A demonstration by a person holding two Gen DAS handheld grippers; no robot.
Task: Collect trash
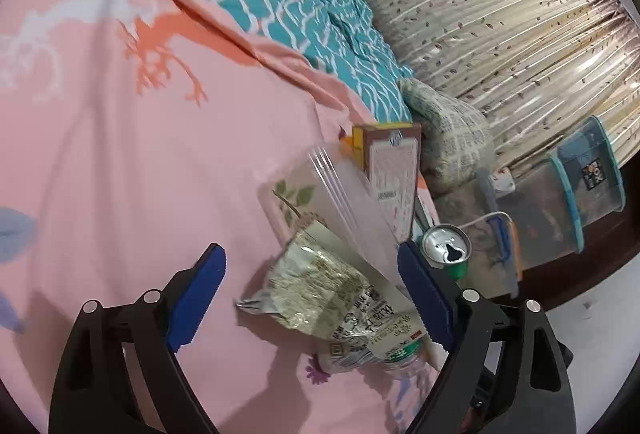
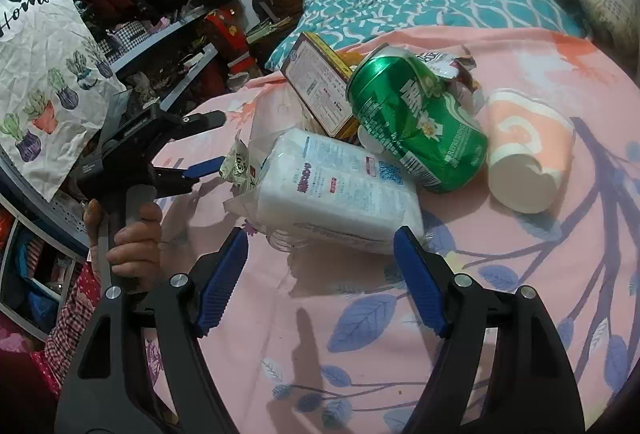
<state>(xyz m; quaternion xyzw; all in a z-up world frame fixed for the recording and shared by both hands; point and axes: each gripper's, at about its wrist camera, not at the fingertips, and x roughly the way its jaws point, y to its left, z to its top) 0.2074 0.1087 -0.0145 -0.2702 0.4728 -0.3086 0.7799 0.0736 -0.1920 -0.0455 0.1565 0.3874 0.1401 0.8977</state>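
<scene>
Trash pile—can [image 2: 416,122], cup [image 2: 528,158], box [image 2: 316,82], pack [image 2: 340,190], wrapper [image 1: 320,282]—sits on the pink sheet [image 2: 520,274]; left gripper [image 1: 308,286] and right gripper [image 2: 320,274], both spread and empty, look pre-grasp; next likely needs closing on one piece.

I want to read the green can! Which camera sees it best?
The right wrist view: the green can lies on its side there, large, with its printed label facing the camera. The left wrist view shows only its silver top and a strip of green, behind the clear packet.
</scene>
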